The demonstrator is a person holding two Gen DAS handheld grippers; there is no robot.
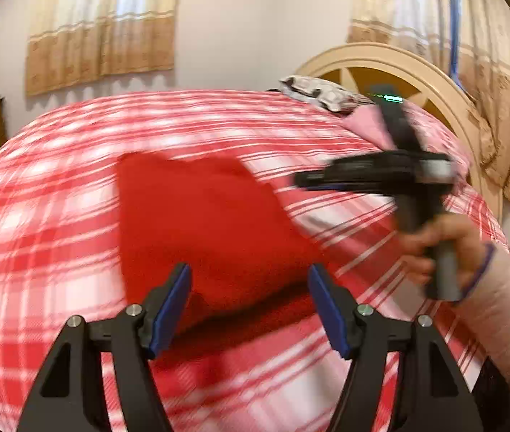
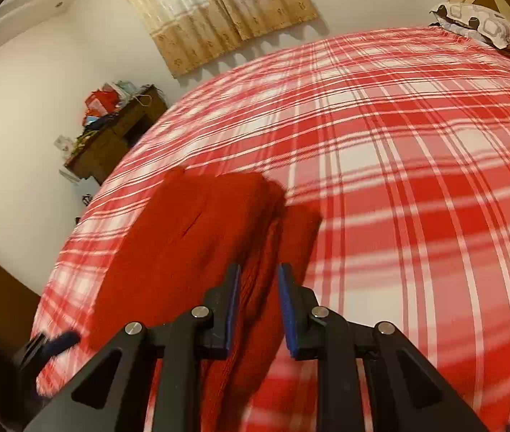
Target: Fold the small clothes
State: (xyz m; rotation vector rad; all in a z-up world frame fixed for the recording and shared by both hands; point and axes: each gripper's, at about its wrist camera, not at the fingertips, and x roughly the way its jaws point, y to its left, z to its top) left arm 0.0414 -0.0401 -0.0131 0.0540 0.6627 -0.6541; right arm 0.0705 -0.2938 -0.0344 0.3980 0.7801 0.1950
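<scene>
A red knitted garment (image 1: pixel 204 223) lies partly folded on the red and white plaid bed (image 1: pixel 57 187). My left gripper (image 1: pixel 249 277) is open and empty, its blue pads just above the garment's near edge. My right gripper (image 2: pixel 258 280) hovers over the garment's right part (image 2: pixel 197 244) with its jaws a narrow gap apart; red fabric shows between them, and whether they pinch it I cannot tell. In the left wrist view the right gripper (image 1: pixel 299 180) is blurred, held by a hand (image 1: pixel 445 248) to the right of the garment. The left gripper's tip (image 2: pixel 57 342) shows blurred at lower left.
A patterned pillow (image 2: pixel 481 25) and a pink one (image 1: pixel 366 126) lie at the bed's head by a cream headboard (image 1: pixel 398 68). A cluttered wooden dresser (image 2: pixel 118 133) stands beside the bed's far left. Curtains (image 2: pixel 219 7) hang on the wall.
</scene>
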